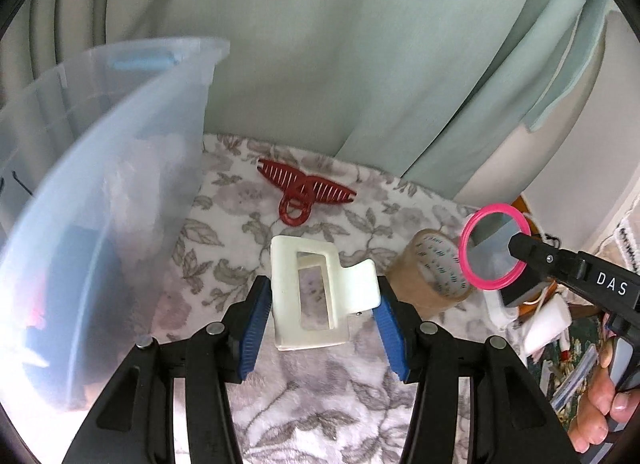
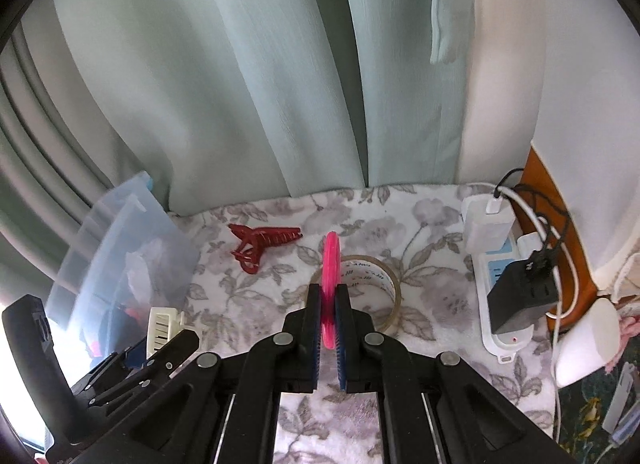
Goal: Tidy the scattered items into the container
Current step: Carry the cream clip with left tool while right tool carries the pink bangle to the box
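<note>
Frosted translucent plastic container [image 1: 120,167]; glossy red plastic claw clip [image 1: 305,191]; fuzzy floral cloth [image 2: 420,223]; shiny tape roll [image 2: 372,276]

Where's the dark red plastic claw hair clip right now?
The dark red claw clip lies on the floral cloth, between the clear plastic bin and tape roll.

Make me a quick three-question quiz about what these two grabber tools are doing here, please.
1. True or false: the left gripper holds the red hair claw.
2. What does the right gripper pinch? A) tape roll B) pink-rimmed round mirror C) white hair claw
3. Fill in: the clear plastic container stands to the ___ of the white hair claw in the left wrist view.

Key: 1 false; 2 B; 3 left.
</note>
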